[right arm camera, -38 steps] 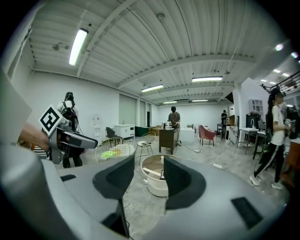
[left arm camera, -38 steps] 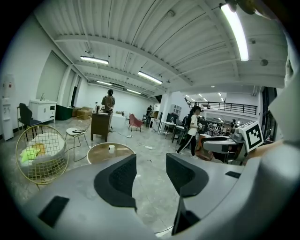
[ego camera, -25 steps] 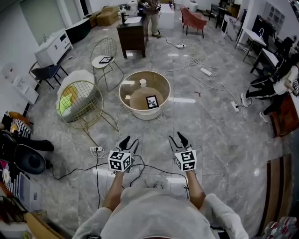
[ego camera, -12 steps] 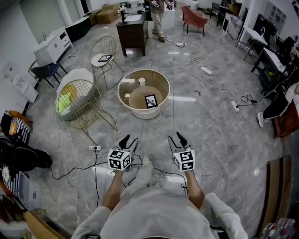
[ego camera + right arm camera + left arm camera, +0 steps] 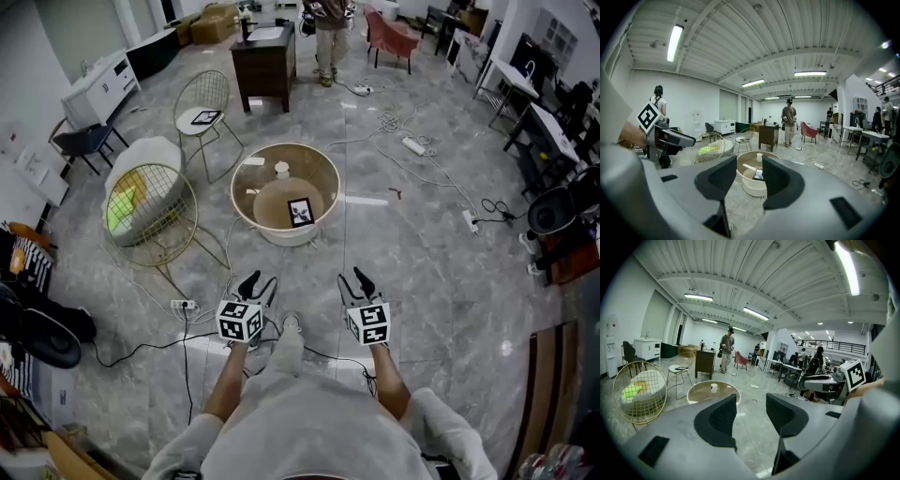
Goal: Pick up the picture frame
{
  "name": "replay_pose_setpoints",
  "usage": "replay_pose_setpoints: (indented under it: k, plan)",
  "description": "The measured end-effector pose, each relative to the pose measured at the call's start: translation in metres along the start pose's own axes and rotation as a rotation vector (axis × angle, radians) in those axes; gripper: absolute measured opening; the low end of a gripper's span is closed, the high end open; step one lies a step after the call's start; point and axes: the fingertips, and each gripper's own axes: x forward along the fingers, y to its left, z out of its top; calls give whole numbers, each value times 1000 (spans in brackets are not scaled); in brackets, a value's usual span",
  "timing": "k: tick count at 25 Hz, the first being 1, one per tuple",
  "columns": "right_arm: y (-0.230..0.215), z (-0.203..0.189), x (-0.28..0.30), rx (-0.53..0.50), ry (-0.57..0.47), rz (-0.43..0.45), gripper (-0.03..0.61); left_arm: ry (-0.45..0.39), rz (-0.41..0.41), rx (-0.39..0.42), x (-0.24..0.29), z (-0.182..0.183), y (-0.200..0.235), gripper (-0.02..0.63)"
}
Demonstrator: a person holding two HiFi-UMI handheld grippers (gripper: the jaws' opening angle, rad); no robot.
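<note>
The picture frame [image 5: 300, 212] is small and black and stands inside a round white table with a raised rim [image 5: 242, 173], on the floor ahead of me, beside a white cup [image 5: 282, 169]. My left gripper [image 5: 259, 284] and right gripper [image 5: 355, 279] are held side by side well short of the table, both open and holding nothing. In the right gripper view the frame [image 5: 758, 175] shows between the jaws of the right gripper [image 5: 749, 176], far off. The left gripper [image 5: 751, 413] points past the table [image 5: 712, 390], and the frame is hidden there.
A gold wire basket chair [image 5: 150, 211] with a white cushion stands left of the table. Behind it is a wire chair [image 5: 208, 103], then a dark wooden cabinet [image 5: 267, 61] and a standing person [image 5: 330, 28]. Black cables [image 5: 187, 337] cross the floor near my feet.
I have stepped forward, so the round table sits slightly lower in view and a foot shows between the grippers. The person at the back moved right. Both grippers keep their pose.
</note>
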Motion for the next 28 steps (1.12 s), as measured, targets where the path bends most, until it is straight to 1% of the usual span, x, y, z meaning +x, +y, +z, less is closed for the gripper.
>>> replay_pose_setpoints:
  k: [6,12,16,21,28]
  plan:
    - [-13,15,46,-9,15,-9,163,-3,-9,-12,36,21,32,176]
    - [-30,42,95,-15,19,-24,164,-11,-14,-9,74,57,72,176]
    - [-40,54,124,-18,25,-37,163,-10,-25,-9,99,73,94,176]
    - [-49,66,159,-22,32,-56,164,-9,-50,-10,129,90,120,176]
    - [-63,86,196,-27,31,-88,164,-9,-93,-1,167,113,144,176]
